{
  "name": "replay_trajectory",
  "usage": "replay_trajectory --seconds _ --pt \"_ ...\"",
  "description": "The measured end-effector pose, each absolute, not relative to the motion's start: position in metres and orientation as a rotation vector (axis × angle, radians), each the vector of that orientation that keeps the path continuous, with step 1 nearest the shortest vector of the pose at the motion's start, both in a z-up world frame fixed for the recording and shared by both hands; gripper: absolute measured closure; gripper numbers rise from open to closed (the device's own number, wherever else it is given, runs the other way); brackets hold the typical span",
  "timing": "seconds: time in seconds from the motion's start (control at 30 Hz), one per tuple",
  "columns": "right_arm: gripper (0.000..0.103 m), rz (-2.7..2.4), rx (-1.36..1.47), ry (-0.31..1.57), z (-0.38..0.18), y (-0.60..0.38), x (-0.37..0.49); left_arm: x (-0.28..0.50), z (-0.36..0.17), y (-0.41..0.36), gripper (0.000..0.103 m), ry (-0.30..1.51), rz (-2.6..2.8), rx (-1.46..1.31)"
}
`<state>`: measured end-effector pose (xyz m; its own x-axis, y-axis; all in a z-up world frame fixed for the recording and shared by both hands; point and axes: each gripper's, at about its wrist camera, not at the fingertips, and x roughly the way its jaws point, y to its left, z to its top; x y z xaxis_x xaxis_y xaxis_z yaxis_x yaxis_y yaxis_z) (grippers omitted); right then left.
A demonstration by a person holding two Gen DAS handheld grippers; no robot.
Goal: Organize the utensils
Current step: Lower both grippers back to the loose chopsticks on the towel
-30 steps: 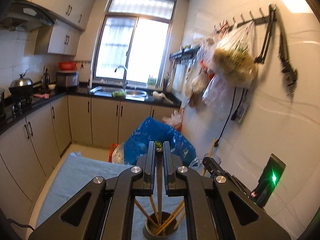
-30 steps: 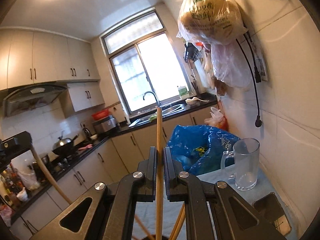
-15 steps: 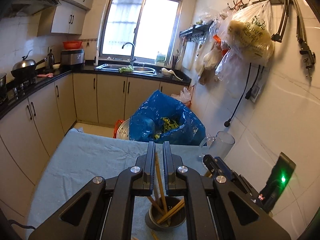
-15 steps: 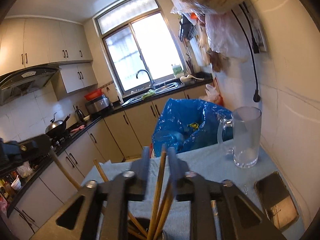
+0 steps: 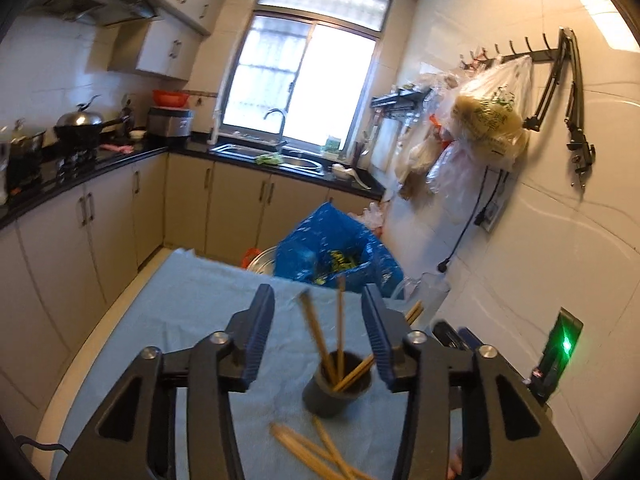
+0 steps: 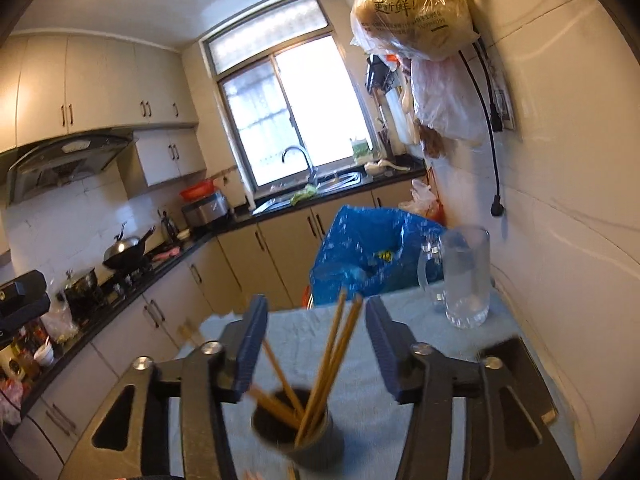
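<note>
A dark round utensil cup (image 5: 334, 394) (image 6: 298, 436) stands on the blue-clothed table, holding several wooden chopsticks (image 5: 340, 336) (image 6: 334, 360). More chopsticks (image 5: 316, 450) lie loose on the cloth in front of the cup. My left gripper (image 5: 318, 304) hangs just behind and above the cup, its jaws opening; the upright sticks show in the gap, touching neither pad. My right gripper (image 6: 316, 316) is likewise over the cup with jaws opening, and the sticks stand free between its fingers. The right gripper's dark body shows at the right edge of the left wrist view.
A clear glass mug (image 6: 466, 280) (image 5: 430, 294) stands at the table's far right by the tiled wall. A blue plastic bag (image 5: 336, 250) (image 6: 372, 252) sits beyond the far edge. A dark flat tray (image 6: 516, 364) lies on the right. Kitchen counters run along the left.
Both grippers were shut on upright chopsticks; they have opened, and the sticks now stand in the cup. Both views have pulled back and down, showing more of the table.
</note>
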<state>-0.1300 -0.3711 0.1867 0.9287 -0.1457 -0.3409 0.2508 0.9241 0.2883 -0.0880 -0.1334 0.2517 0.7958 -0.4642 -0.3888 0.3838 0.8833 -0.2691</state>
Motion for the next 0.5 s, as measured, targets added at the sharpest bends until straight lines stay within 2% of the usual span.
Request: replay_trajectory --seconds 0.07,0.23,0.3,0.4,0.47,0.5 --pt "0.039 -0.178 0.323 0.408 0.165 -0.362 -0.14 -0.094 0.229 -0.123 0.053 0.491 -0.429 -0.175" --pt "0.039 -0.076 0.307 0.681 0.088 -0.342 -0.152 -0.088 0.15 -0.11 0.053 0.701 -0.385 -0.169" --pt "0.041 -0.04 0.3 0.742 0.07 -0.337 -0.157 -0.085 0.119 -0.109 0.053 0.794 -0.375 -0.174" --pt "0.05 0.015 0.248 0.793 0.051 -0.323 -0.171 -0.086 0.081 -0.112 0.054 0.893 -0.371 -0.155" --pt "0.065 0.051 0.221 0.815 0.045 -0.315 -0.178 -0.086 0.069 -0.113 0.054 0.925 -0.362 -0.139" --pt "0.068 0.071 0.216 0.823 0.043 -0.312 -0.18 -0.087 0.064 -0.112 0.054 0.936 -0.359 -0.141"
